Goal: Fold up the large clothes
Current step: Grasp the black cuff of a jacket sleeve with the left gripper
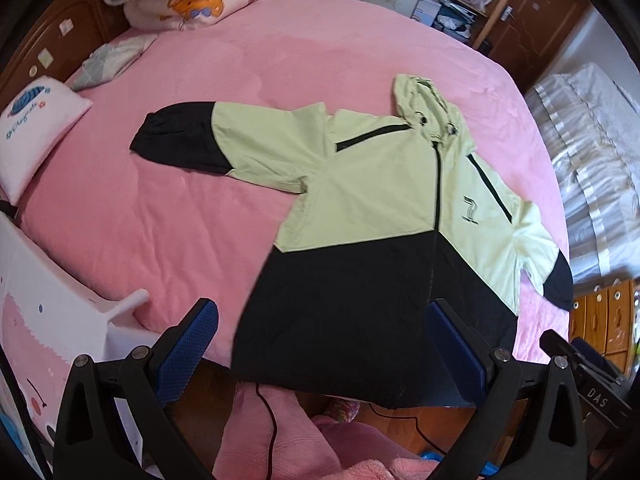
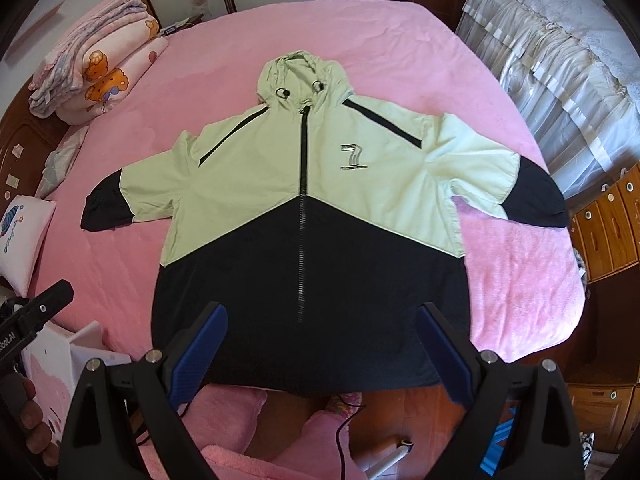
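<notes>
Jacket [image 2: 308,216] flat on pink bed [image 2: 120,272], front up, zipped, sleeves spread, hem at near edge. Your left hand-held gripper [image 1: 322,344] open, empty, above hem; right hand-held gripper [image 2: 320,344] same. Risk: slick fabric slips from shallow pinch; hem overhanging edge could drag jacket floorward. Grab one layer only, fold skews.

— What sits around the pink bed [image 2: 248,32]?
— Folded quilts [image 2: 100,76] at its far left corner, a white pillow [image 2: 24,236] along its left edge, lace curtains [image 2: 560,60] right.
</notes>
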